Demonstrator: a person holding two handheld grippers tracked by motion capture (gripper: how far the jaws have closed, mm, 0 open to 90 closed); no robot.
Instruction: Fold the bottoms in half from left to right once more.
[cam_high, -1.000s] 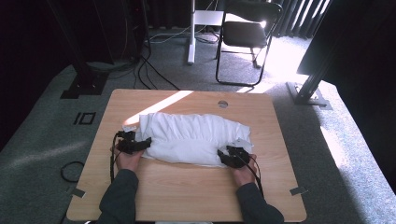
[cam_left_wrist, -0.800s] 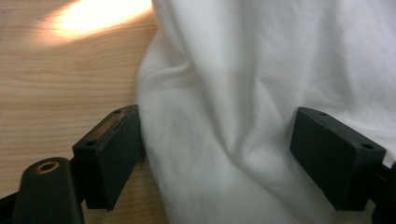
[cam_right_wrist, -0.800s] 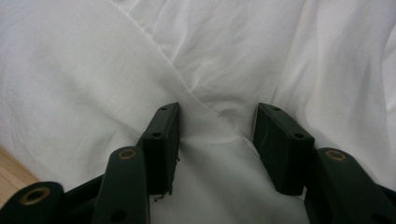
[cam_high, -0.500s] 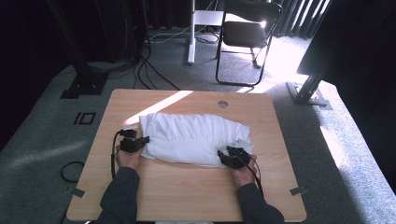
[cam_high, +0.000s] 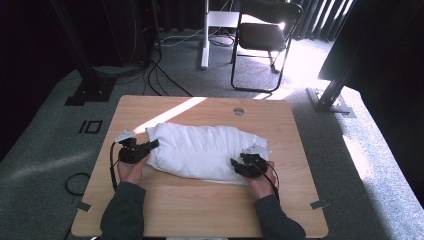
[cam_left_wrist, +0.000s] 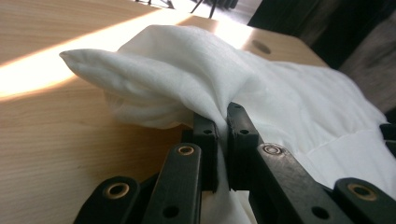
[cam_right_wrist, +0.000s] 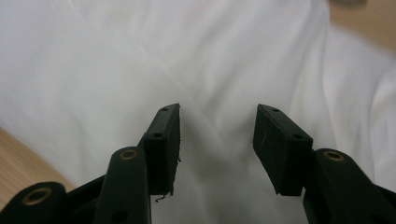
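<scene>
A white cloth (cam_high: 200, 150) lies bunched across the middle of the wooden table (cam_high: 200, 210). My left gripper (cam_high: 150, 145) is at the cloth's left end. In the left gripper view its jaws (cam_left_wrist: 223, 116) are shut on a fold of the cloth (cam_left_wrist: 289, 93), whose corner is lifted off the wood. My right gripper (cam_high: 239, 164) is at the cloth's right end. In the right gripper view its jaws (cam_right_wrist: 217, 126) stand apart over the cloth (cam_right_wrist: 187, 56), and the inner faces of both pads are bare.
A round hole (cam_high: 238, 111) sits near the table's far edge. A sunlit stripe (cam_high: 170, 112) crosses the wood at the far left. Beyond the table stand a black folding chair (cam_high: 265, 40) and a white post (cam_high: 204, 35), with cables on the grey carpet.
Both hands have risen slightly at the cloth's two ends. The cloth's left corner has come up off the table with the left gripper.
</scene>
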